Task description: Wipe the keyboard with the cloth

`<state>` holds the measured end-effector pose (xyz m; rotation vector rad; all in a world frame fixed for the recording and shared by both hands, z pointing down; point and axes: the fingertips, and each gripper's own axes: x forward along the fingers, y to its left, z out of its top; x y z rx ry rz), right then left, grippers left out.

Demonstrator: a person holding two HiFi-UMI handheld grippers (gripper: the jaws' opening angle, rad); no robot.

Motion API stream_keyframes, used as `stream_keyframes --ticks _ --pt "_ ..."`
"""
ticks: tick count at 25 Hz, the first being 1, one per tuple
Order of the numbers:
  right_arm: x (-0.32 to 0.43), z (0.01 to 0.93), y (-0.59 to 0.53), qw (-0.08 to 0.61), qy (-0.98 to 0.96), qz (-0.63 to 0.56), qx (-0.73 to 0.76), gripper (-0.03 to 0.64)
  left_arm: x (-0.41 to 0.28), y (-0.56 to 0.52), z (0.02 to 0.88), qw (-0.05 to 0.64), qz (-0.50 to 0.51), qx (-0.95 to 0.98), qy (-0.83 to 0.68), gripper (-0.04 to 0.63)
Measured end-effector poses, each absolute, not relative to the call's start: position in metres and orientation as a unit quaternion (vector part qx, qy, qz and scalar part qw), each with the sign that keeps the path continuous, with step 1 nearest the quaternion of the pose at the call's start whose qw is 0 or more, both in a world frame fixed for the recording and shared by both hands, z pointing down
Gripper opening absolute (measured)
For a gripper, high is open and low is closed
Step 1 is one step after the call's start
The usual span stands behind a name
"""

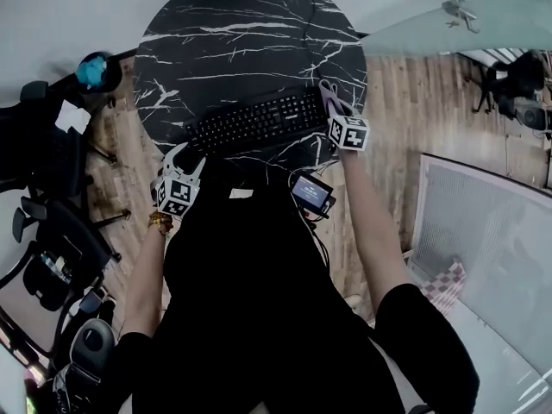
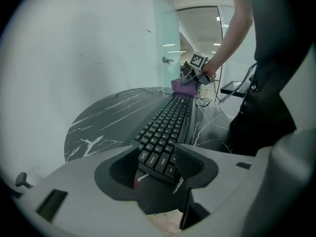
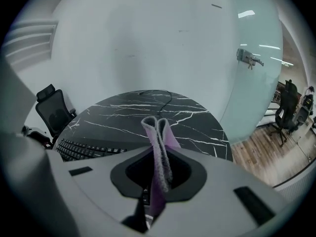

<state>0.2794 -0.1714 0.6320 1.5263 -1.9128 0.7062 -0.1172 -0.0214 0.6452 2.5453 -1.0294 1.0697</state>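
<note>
On one round black marble table [image 1: 241, 33], one black keyboard [image 1: 259, 121], lying along the near edge in front of the person. Two tongs in all: left gripper [image 1: 188, 157] at the keyboard's left end, right gripper [image 1: 330, 100] at its right end. Seen only from the left gripper [image 2: 157, 164] view: jaws wide apart, with the end of the keyboard [image 2: 168, 127] in the gap; impossible to tell whether either pad touches it. Caught in that view too, at the far end of the keys, the right gripper [image 2: 193, 77] with one purple cloth [image 2: 178, 86], just at the last keys. Shown plainly only in the right gripper [image 3: 158, 179] view: jaws closed on the cloth [image 3: 160, 147], folded double and standing up between them, with the keyboard [image 3: 84, 152] off to the left. From the head view, one small screen [image 1: 310, 192] at the person's front and black office chairs [image 1: 52, 231] on the wooden floor [image 1: 397, 110] to the left, too tangled to count
</note>
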Motion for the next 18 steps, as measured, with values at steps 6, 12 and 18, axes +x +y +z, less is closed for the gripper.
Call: stream_keyframes --ticks 6,12,18 --pt "0.268 0.646 -0.171 0.310 -0.716 0.287 0.556 0.051 -0.119 -0.008 0.672 0.137 0.386 0.853 -0.324 0.246" --pt "0.249 0.664 -0.167 0.317 -0.718 0.336 0.521 0.052 -0.113 -0.002 0.681 0.146 0.392 0.855 -0.306 0.253" --pt "0.243 0.673 -0.166 0.362 -0.714 0.323 0.505 0.052 -0.107 0.002 0.687 0.132 0.403 0.859 -0.286 0.255"
